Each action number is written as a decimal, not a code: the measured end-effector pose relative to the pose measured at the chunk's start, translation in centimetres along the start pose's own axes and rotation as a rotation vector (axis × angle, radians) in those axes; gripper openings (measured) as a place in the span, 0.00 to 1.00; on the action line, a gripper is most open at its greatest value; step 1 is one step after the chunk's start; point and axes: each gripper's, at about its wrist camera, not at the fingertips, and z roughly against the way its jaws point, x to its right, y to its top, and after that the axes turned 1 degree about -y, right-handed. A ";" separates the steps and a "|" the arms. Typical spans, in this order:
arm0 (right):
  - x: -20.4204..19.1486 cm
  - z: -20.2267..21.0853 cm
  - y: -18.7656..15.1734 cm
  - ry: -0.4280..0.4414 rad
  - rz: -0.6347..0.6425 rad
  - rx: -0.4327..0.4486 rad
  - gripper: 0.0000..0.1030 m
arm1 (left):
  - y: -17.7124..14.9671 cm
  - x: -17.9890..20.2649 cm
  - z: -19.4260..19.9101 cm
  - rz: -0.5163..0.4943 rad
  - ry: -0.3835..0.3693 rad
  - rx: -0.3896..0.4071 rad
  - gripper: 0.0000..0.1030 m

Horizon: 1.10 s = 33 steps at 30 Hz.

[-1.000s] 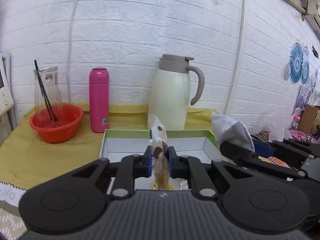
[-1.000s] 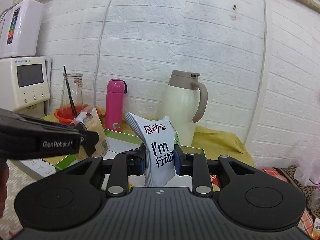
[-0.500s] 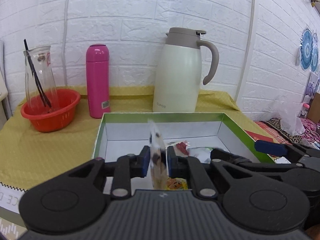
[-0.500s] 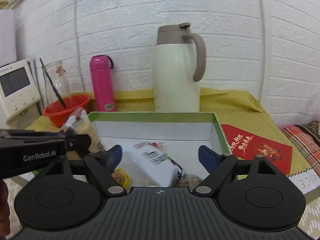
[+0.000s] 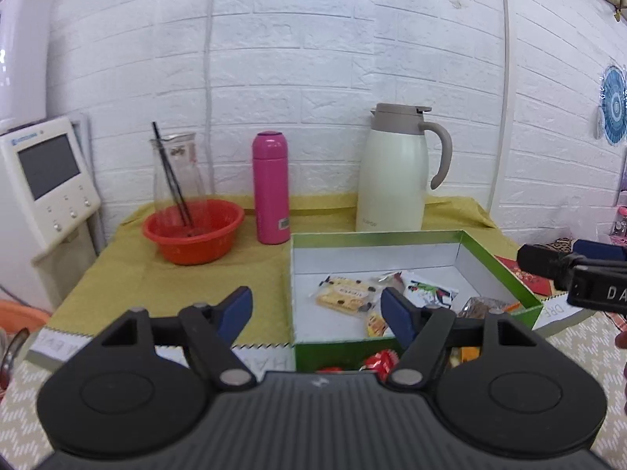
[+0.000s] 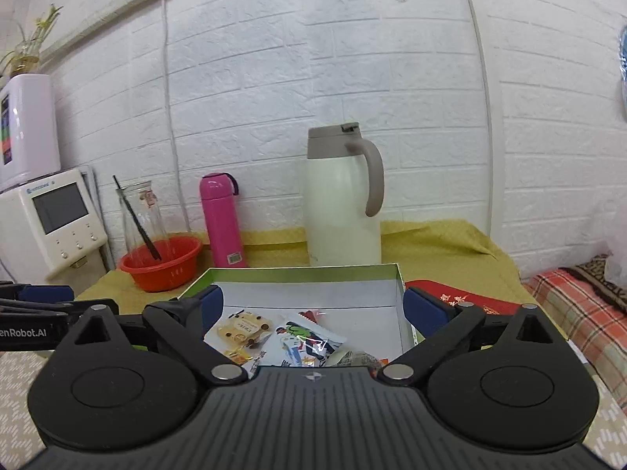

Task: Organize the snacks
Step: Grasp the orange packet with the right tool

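Both claws are hanging spread and empty over the near edge of a green box on the yellow-draped counter. To the left, a red bowl with a glass jar, a pink flask and a cream jug are standing along the white brick wall. Next, the left claw is pointing level across the box's front left corner, its blue pads wide apart. Inside the box, a biscuit packet and a white printed packet are lying flat among smaller wrapped sweets. These snacks look light, crinkly and slippery, and the biscuits likely crush easily; a pinch on a sealed edge seems safest. Further right, the right claw is sitting just as open, level above the same heap.
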 end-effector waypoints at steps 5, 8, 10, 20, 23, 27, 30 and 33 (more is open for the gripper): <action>-2.1 4.5 -1.6 -0.022 0.079 0.015 1.00 | -4.3 -1.9 4.9 0.034 0.080 -0.023 0.74; -2.6 6.2 -3.5 0.035 0.103 0.024 1.00 | -6.9 -1.8 5.9 -0.017 0.117 -0.035 0.76; -3.0 6.7 -4.8 0.057 0.151 0.022 1.00 | -8.5 -1.9 6.1 -0.041 0.129 -0.036 0.78; -2.5 3.9 -7.6 -0.007 0.305 -0.044 1.00 | -11.1 -1.5 4.2 -0.106 0.115 -0.066 0.86; -2.4 3.6 -7.9 0.051 0.314 -0.043 1.00 | -11.2 -2.1 4.0 -0.056 0.083 -0.070 0.86; -3.2 1.7 -8.2 0.094 0.347 -0.109 1.00 | -11.3 -2.4 2.6 -0.040 0.082 -0.118 0.86; -3.5 -0.7 -8.3 0.081 0.364 -0.168 1.00 | -11.2 -2.5 1.2 -0.028 0.059 -0.167 0.86; -3.1 -2.5 -8.2 0.077 0.363 -0.203 1.00 | -11.0 -2.7 0.0 -0.031 0.010 -0.209 0.86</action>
